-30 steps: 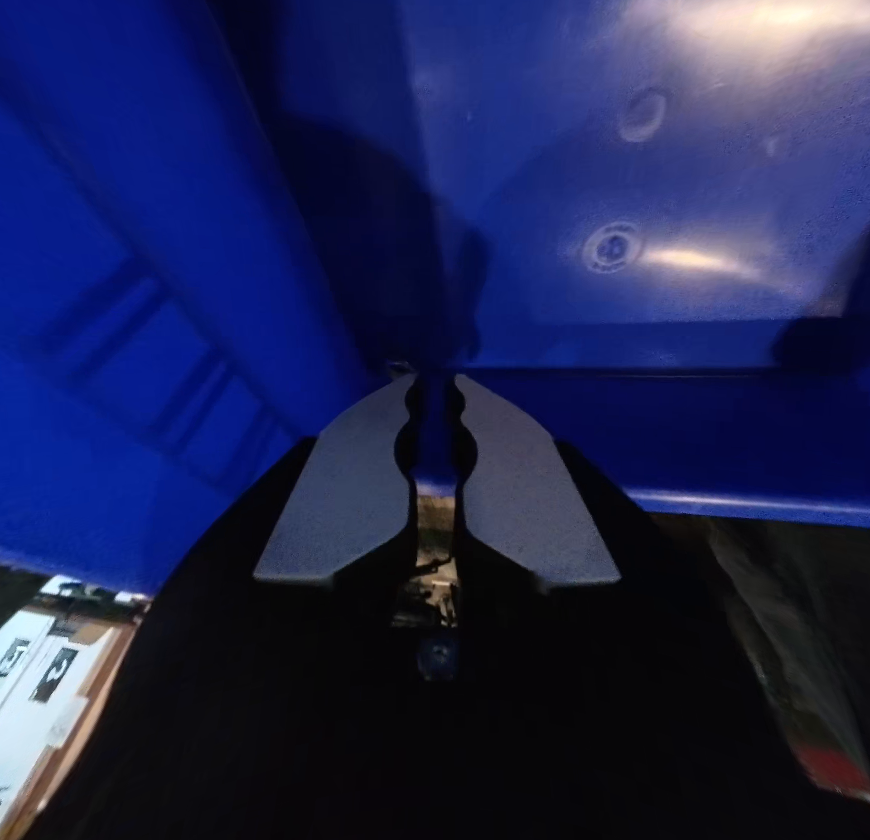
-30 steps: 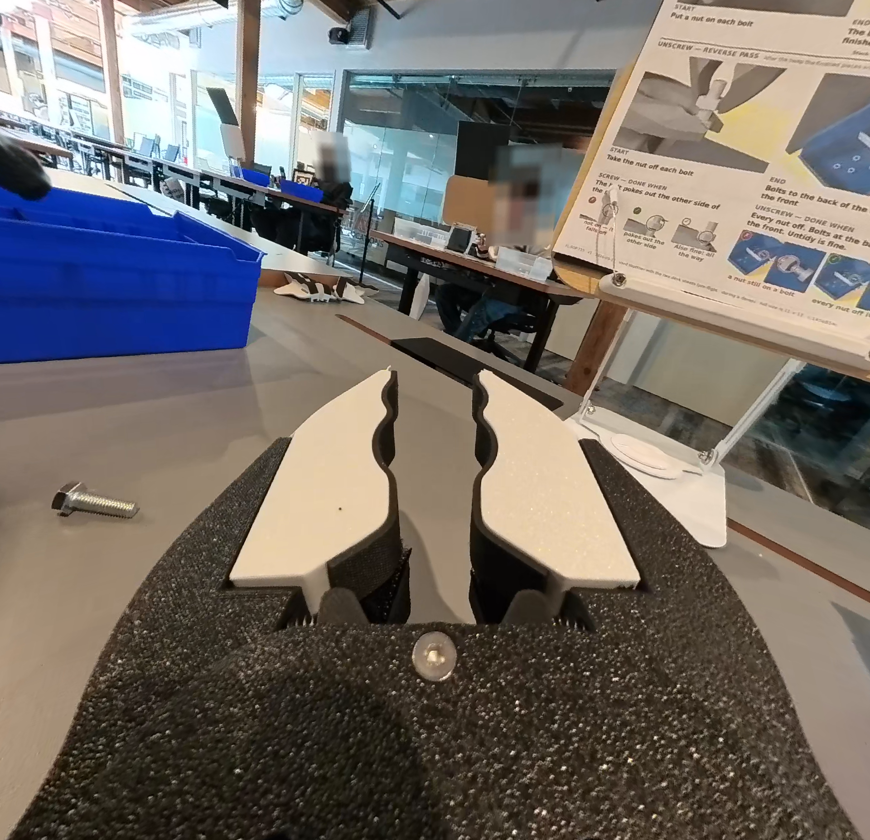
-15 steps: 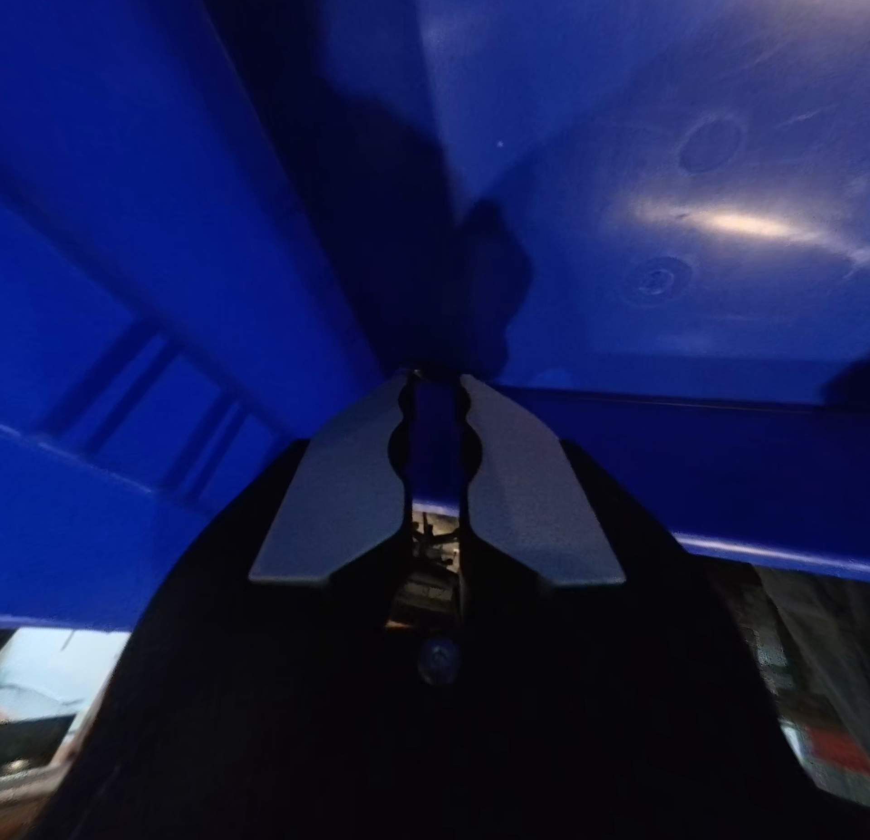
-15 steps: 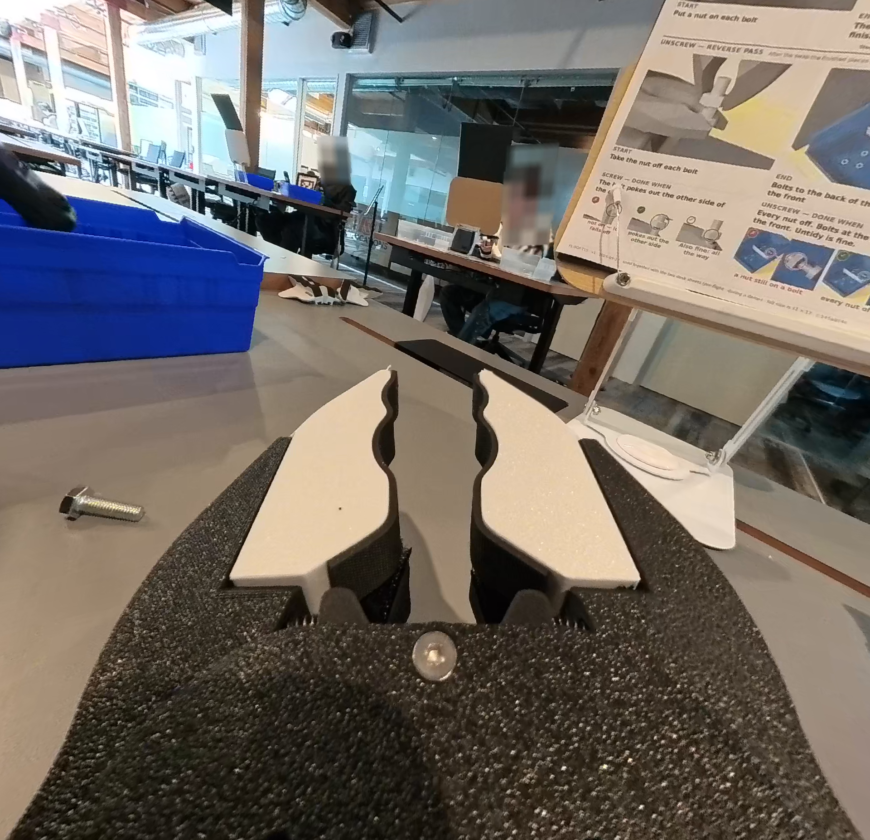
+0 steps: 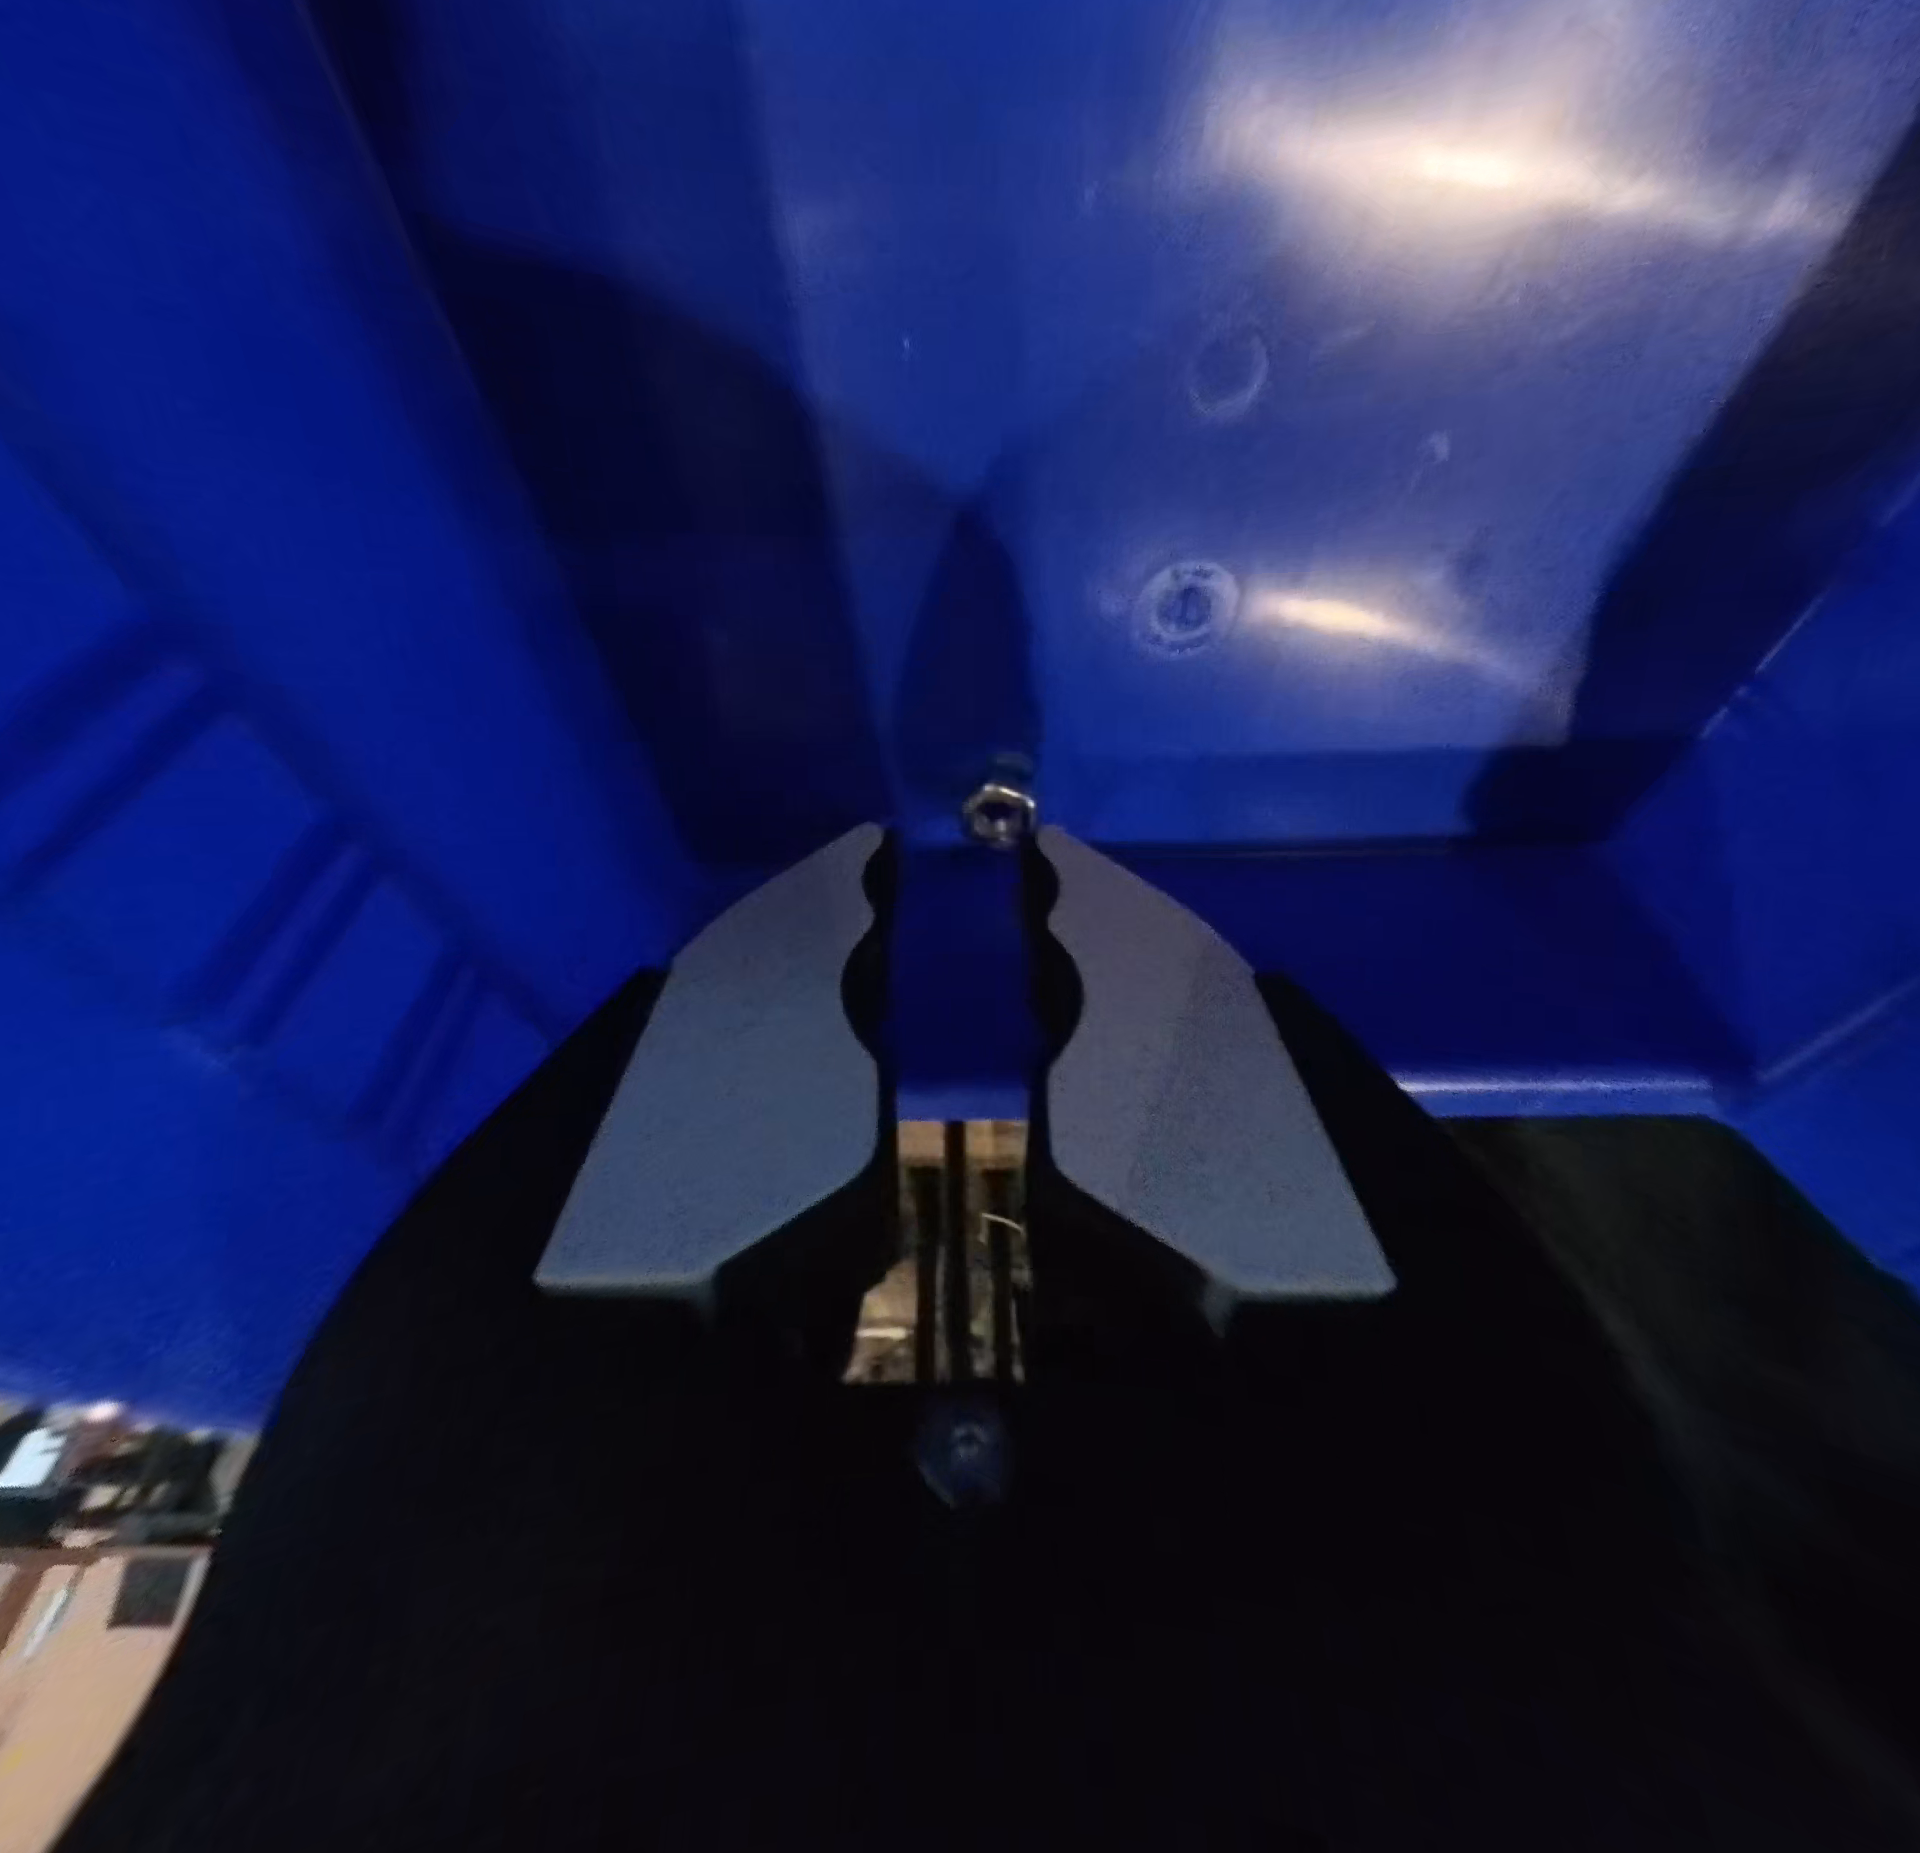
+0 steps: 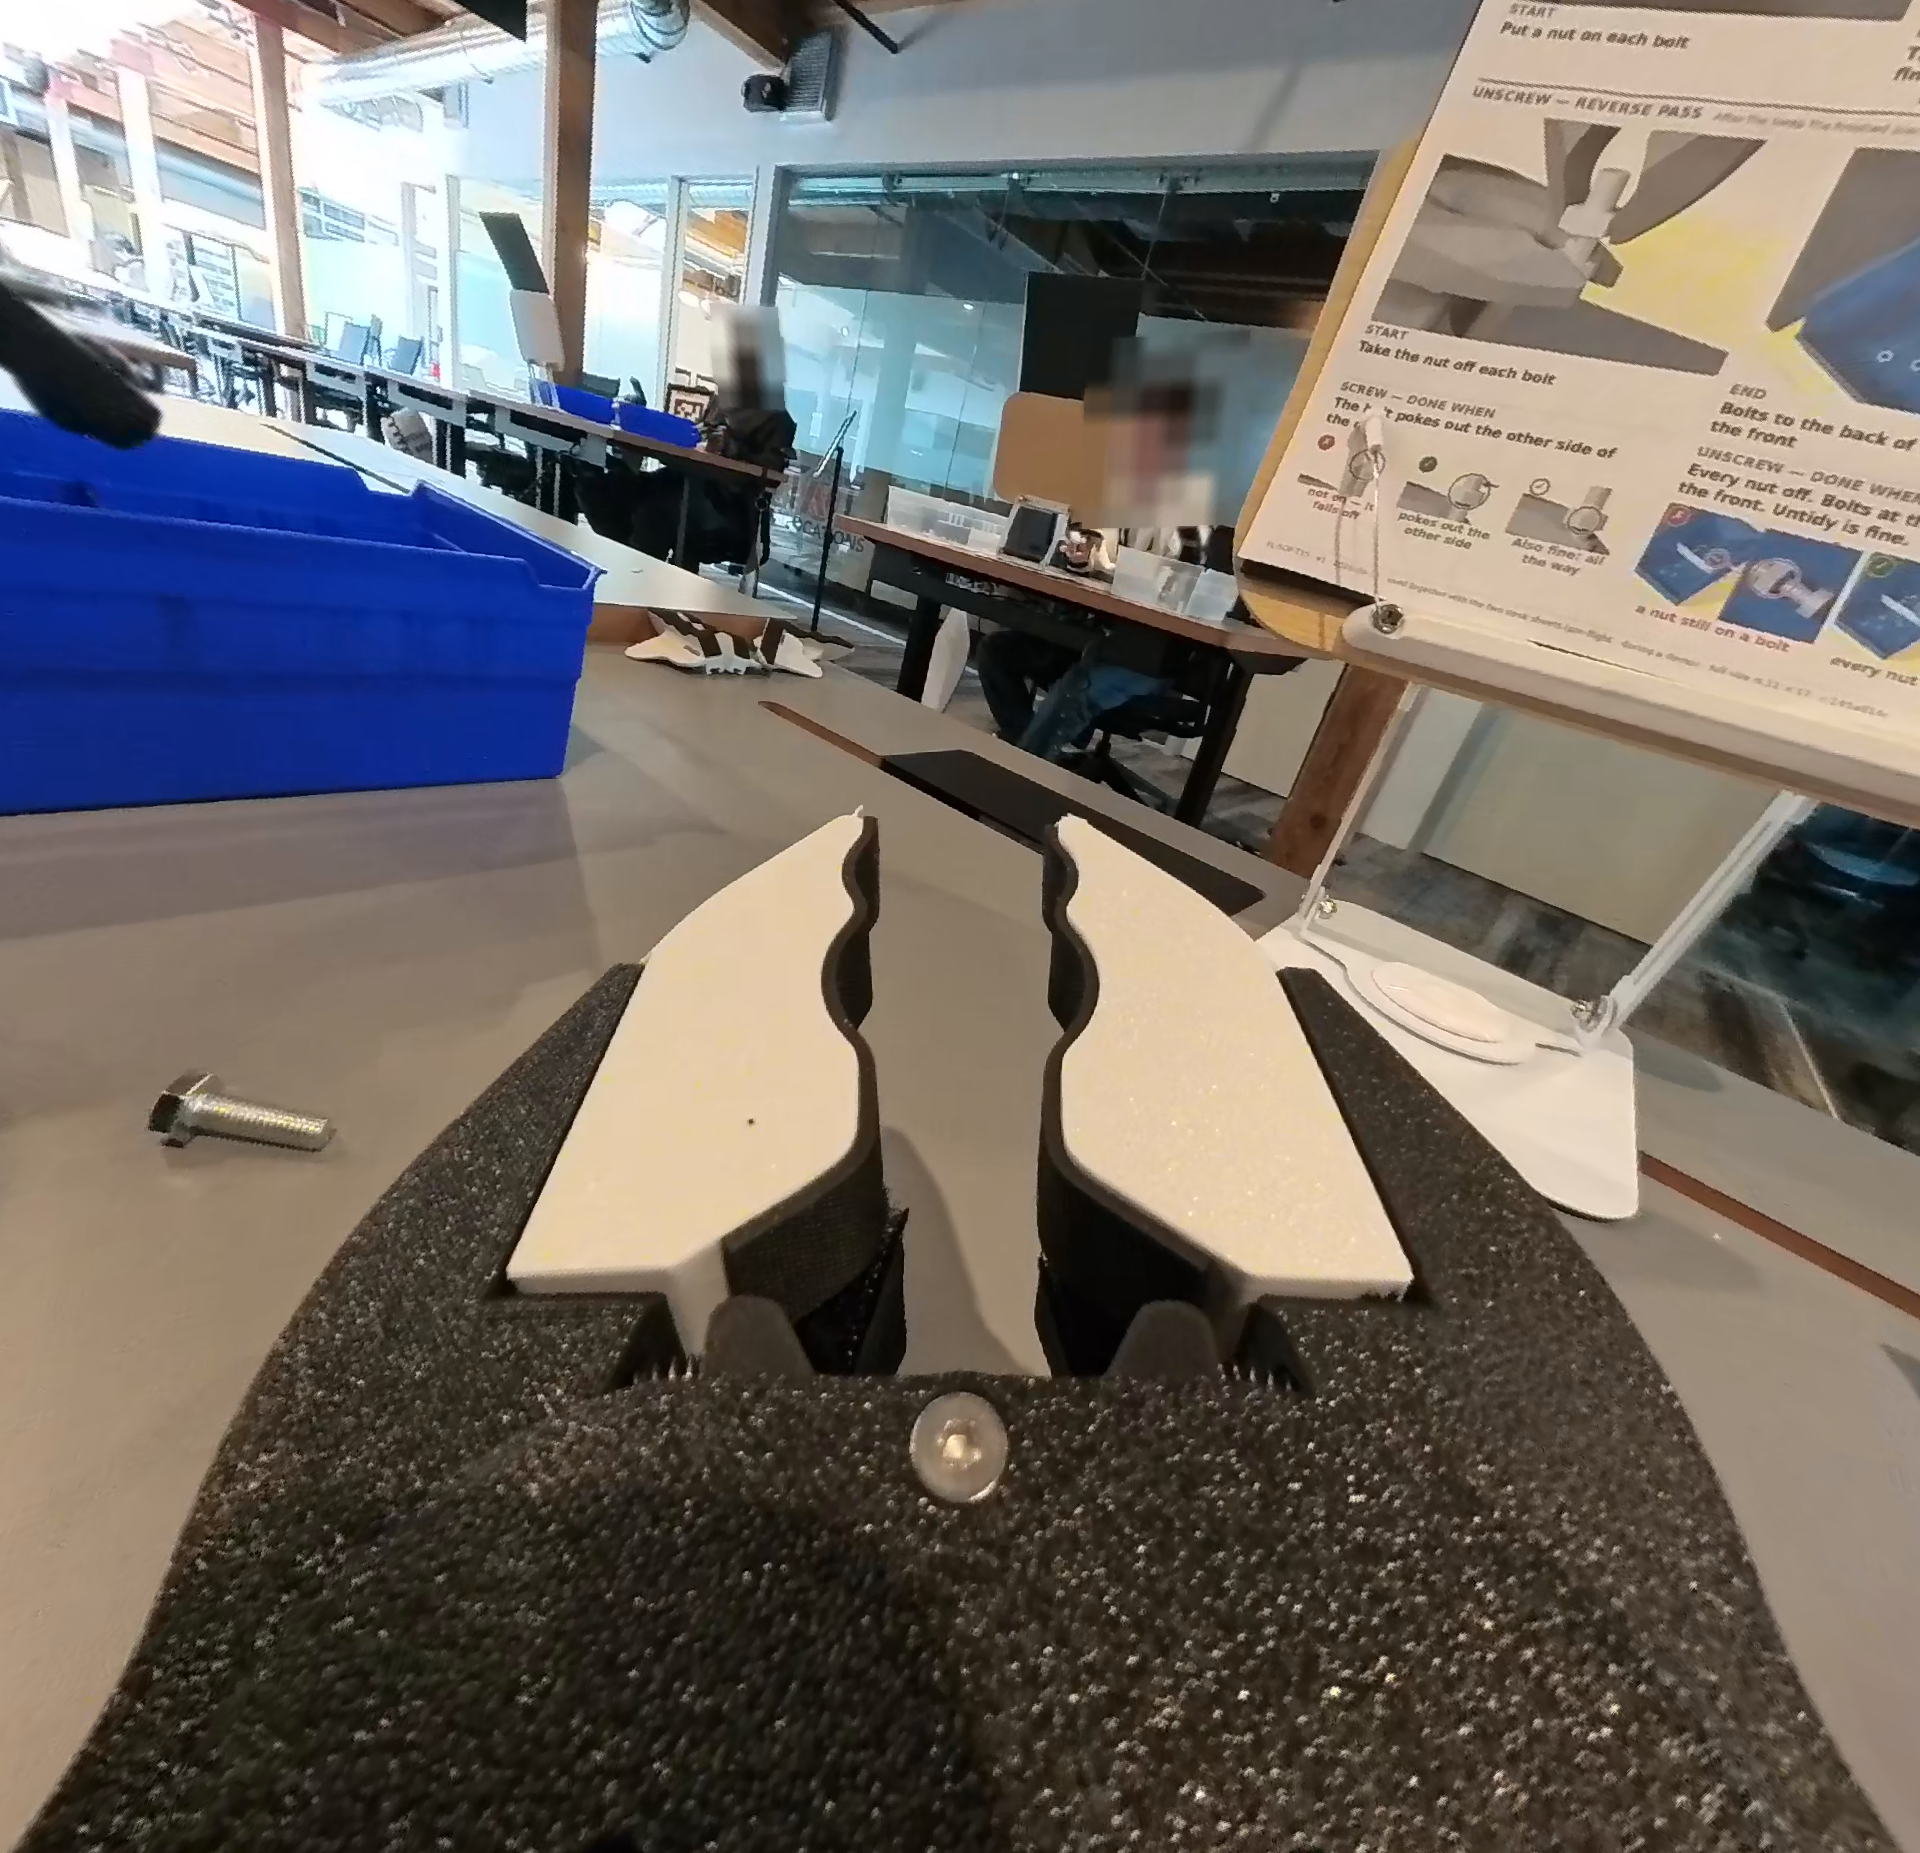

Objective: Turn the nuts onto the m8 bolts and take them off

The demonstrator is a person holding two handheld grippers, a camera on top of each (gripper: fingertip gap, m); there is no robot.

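Note:
In the left wrist view my left gripper (image 5: 961, 842) reaches into a blue bin (image 5: 1351, 245), fingertips down near its floor. Its jaws stand apart. A small silver nut (image 5: 995, 816) lies on the bin floor just ahead of the right fingertip (image 5: 1049, 853); the left pad is clear of it, so it is not gripped. My right gripper (image 6: 961, 847) is open and empty, low over the grey table (image 6: 312, 972). A silver hex bolt (image 6: 241, 1124) lies on the table to its left. The blue bin (image 6: 260, 660) stands at the far left in this view.
A white stand (image 6: 1507, 1076) holding an instruction sheet (image 6: 1662, 349) is on the right of the table. A black slot (image 6: 1039, 816) is set in the table ahead of the right gripper. White gripper parts (image 6: 727, 645) lie beyond the bin. Desks and seated people are farther back. The grippers' ends are close to 45 cm from one another.
My left gripper's jaws, nearly closed in the earlier frames, have spread apart, and the nut now shows at the fingertips on the bin floor. The right gripper has stayed open and almost still.

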